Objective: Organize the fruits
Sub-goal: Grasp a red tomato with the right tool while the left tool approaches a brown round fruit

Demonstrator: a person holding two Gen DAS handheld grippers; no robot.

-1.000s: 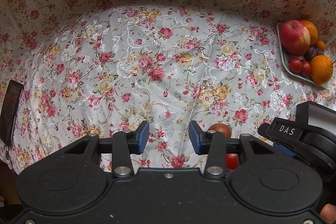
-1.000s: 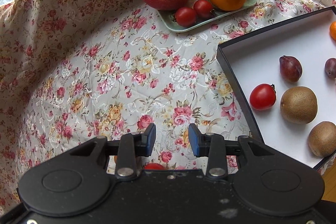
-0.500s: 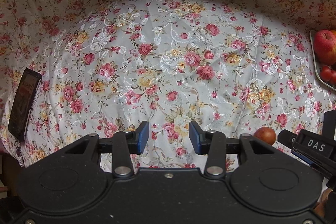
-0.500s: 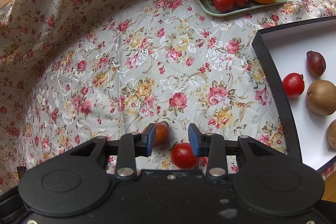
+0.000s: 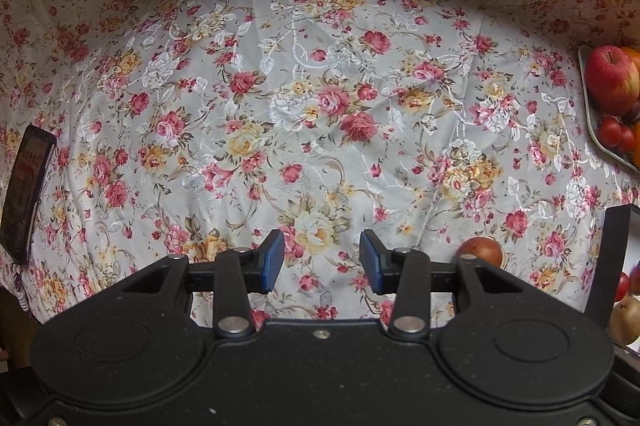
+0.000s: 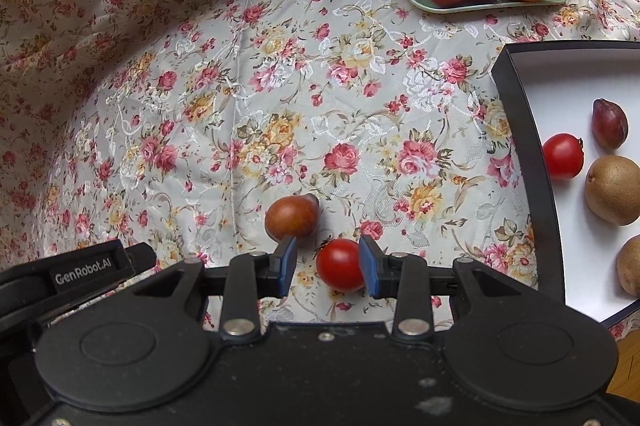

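Compared with the earlier frames, the right gripper has travelled across the flowered cloth and now brackets a small red tomato that was only half in view a moment ago. Its right pad looks to touch the tomato's flank; the left pad stands clear with cloth showing between, so the jaws are narrow but not yet clamped. A brownish-red plum lies just beyond the left pad, near the tomato but apart from it.

In the left wrist view the left gripper has drifted leftward over the cloth; its jaws are partly spread and hold nothing. The same plum shows to the right of its fingers.

Destination, as judged: the dark-rimmed box with a white floor, right of the tomato, already carrying a tomato, a plum and kiwis. A green tray of apple, oranges and tomatoes sits at the far side.

Handling assessment (inferred, not observed): the tomato is light, smooth-skinned and soft, so it could slip or bruise. Hold should fall across its widest girth, pads opposite each other, with gentle closure. The stalk end faces up-left and should stay free of the pads. The gripper wants centring first, lest the closing left pad nudge the fruit sideways.
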